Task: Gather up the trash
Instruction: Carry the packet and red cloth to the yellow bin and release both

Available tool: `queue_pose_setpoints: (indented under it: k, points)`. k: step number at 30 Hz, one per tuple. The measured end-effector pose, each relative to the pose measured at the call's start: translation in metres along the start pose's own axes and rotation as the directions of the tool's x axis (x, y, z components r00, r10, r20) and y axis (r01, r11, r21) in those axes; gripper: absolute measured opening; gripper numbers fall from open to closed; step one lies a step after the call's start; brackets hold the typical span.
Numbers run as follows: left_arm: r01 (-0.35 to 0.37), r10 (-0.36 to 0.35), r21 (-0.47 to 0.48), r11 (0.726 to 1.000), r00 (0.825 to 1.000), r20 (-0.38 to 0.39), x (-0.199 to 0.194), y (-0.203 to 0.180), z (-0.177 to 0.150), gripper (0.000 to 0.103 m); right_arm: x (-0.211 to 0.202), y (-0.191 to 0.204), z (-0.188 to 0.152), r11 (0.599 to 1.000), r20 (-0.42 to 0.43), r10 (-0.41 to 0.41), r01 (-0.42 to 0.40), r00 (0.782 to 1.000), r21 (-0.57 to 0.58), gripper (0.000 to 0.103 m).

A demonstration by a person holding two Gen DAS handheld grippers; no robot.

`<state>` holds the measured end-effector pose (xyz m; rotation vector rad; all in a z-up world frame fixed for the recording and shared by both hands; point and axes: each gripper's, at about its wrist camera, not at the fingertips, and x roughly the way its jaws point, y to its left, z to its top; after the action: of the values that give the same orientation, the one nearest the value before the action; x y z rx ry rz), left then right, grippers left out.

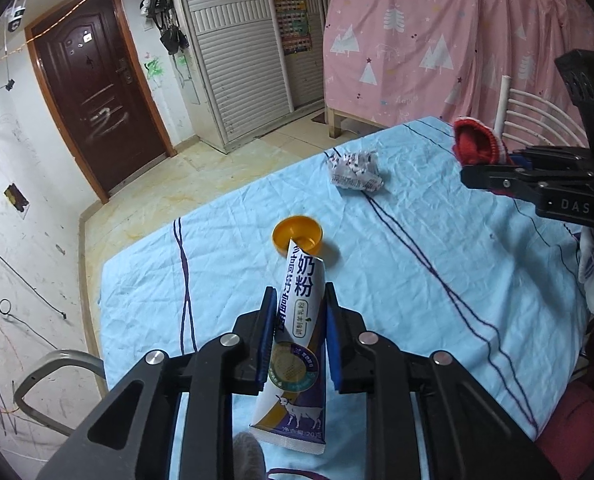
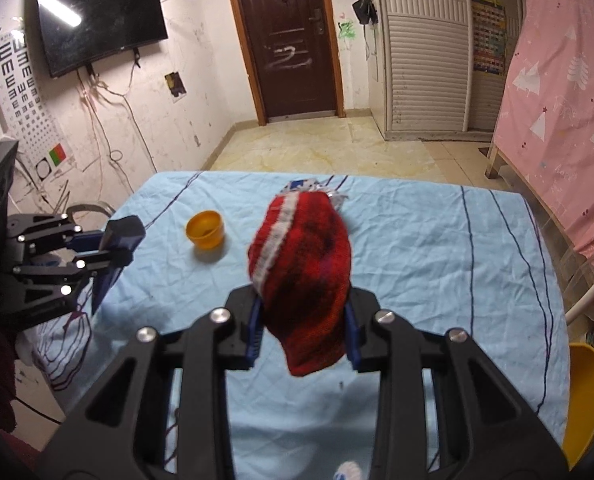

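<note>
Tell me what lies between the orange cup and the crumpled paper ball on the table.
Only bare blue tablecloth, in the left wrist view, between orange cup and crumpled paper ball.

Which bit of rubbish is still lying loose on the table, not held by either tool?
The crumpled paper ball, alone near the far edge. The milk powder sachet is in the left tool; the red knit piece is in the right tool.

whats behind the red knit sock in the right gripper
In the right wrist view a crumpled wrapper peeks out past the red knit sock on the blue tablecloth. Most of it is covered by the sock.
</note>
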<state>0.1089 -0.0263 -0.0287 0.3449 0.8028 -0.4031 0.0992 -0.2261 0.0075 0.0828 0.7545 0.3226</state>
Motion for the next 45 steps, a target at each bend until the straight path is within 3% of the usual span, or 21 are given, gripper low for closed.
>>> queue_pose_setpoints:
  k: [8,24,45]
  points:
    - [-0.013,0.013,0.026,1.000,1.000,0.009,-0.007,-0.027,0.019,0.013,-0.024,-0.033,-0.011,0.998,0.045,-0.003,0.000,0.999,0.071,0.030]
    - [0.026,-0.032,0.161,0.987,0.999,0.038,-0.002,-0.129,0.070,0.013,-0.086,-0.127,-0.047,0.973,0.122,-0.081,0.052,0.989,0.227,0.031]
    - [0.159,-0.176,0.345,0.925,0.984,0.019,0.026,-0.281,0.126,0.013,-0.134,-0.256,-0.106,0.891,0.146,-0.214,0.132,0.966,0.434,0.031]
